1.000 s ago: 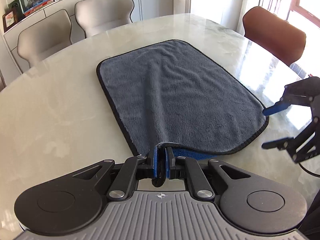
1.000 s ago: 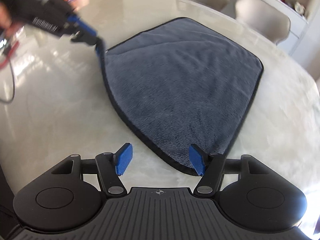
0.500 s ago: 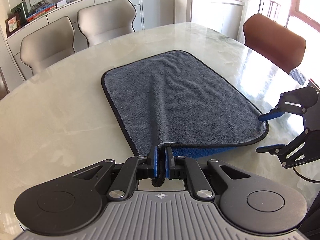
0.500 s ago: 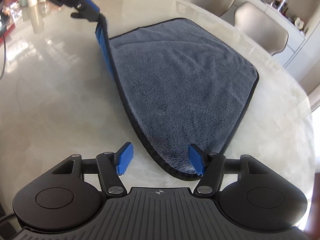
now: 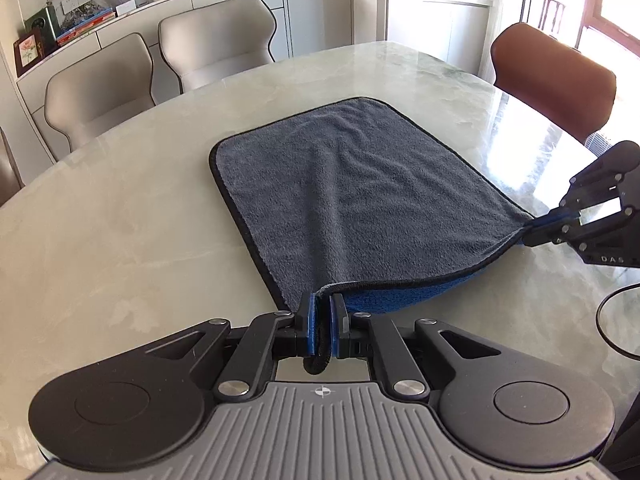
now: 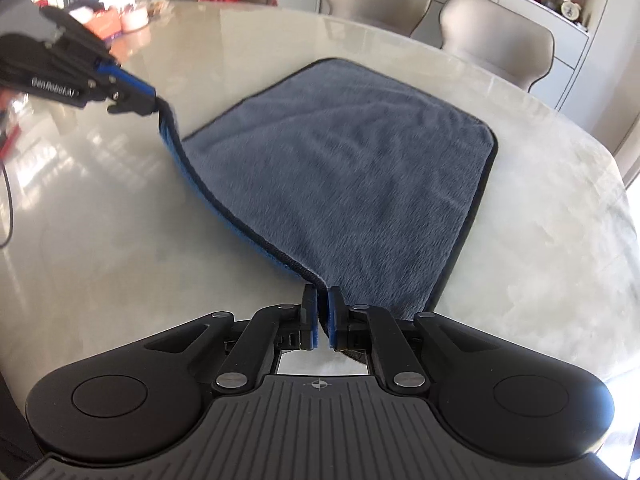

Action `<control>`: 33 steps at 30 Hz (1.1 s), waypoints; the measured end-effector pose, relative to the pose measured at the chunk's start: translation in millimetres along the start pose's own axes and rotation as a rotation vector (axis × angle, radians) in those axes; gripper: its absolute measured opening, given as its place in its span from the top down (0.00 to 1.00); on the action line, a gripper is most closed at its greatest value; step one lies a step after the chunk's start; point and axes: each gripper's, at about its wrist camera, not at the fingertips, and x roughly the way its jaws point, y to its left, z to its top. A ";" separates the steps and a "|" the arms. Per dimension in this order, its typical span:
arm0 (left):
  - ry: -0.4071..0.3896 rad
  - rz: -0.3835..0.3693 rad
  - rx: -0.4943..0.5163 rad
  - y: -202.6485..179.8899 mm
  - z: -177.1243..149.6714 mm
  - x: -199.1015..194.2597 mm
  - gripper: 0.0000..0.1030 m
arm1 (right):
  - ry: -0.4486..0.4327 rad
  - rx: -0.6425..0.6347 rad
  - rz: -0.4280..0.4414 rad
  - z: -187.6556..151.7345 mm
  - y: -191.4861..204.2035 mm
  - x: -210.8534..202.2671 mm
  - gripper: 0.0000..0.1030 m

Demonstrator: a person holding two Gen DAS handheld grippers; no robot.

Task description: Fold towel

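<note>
On the table: a grey towel [image 5: 352, 196] with a dark bound edge lies spread on the pale marble table [image 5: 120, 240], its far part flat, its near edge raised off the surface.
Towel, underside: blue, showing beneath the lifted near edge in both views.
Towel, far corners: rounded, resting flat on the table, apart from both grippers.
Left gripper [image 5: 320, 322]: fingers closed on the towel's near left corner; the dark edge binding passes between the blue pads and curls out behind them.
Left gripper, as seen from the right wrist [image 6: 154, 98]: held above the table, the corner hanging from its tip in a narrow blue-and-grey strip.
Right gripper [image 6: 319, 320]: fingers have just been closing and now pinch the towel's near right corner; the cloth runs up into the slim gap between the pads.
Right gripper, as seen from the left wrist [image 5: 536, 228]: tip at the lifted corner, above the table; the pads are small in this view, so the grip is read mainly from the right wrist view.
Near edge: stretched between the two grippers in a shallow sag, clear of the table along most of its length.
Chairs: two beige chairs [image 5: 216, 44] stand beyond the table's far side; a brown chair [image 5: 556, 80] stands at its right.
Sideboard [image 5: 80, 40]: along the wall behind the beige chairs, carrying books, a frame and a vase.
Cable [image 5: 616, 320]: a dark loop lies on the table at the right margin.
</note>
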 end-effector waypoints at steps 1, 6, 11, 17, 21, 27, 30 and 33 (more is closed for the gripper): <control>-0.005 0.007 0.006 1.5 2.9 0.1 0.94 | -0.008 -0.001 -0.006 4.2 -2.1 -0.3 0.94; -0.033 0.040 0.035 10.3 21.7 3.2 0.94 | -0.050 -0.004 -0.035 26.6 -18.8 1.0 0.94; -0.056 0.059 0.049 19.9 41.5 12.7 0.94 | -0.068 -0.026 -0.060 49.9 -37.4 8.6 0.94; -0.060 0.071 0.054 34.1 61.1 34.6 0.94 | -0.071 -0.056 -0.079 74.7 -57.5 21.1 0.94; -0.060 0.092 0.065 45.8 76.8 53.5 0.94 | -0.064 -0.073 -0.076 92.8 -71.4 37.2 0.94; -0.067 0.119 0.062 66.4 99.9 79.8 0.94 | -0.065 -0.093 -0.080 118.7 -95.6 64.3 0.94; -0.066 0.124 0.061 74.3 109.1 93.9 0.94 | -0.063 -0.097 -0.082 130.9 -107.2 78.2 0.94; -0.059 0.128 0.061 82.4 117.2 111.4 0.94 | -0.054 -0.102 -0.082 141.7 -118.2 92.3 0.94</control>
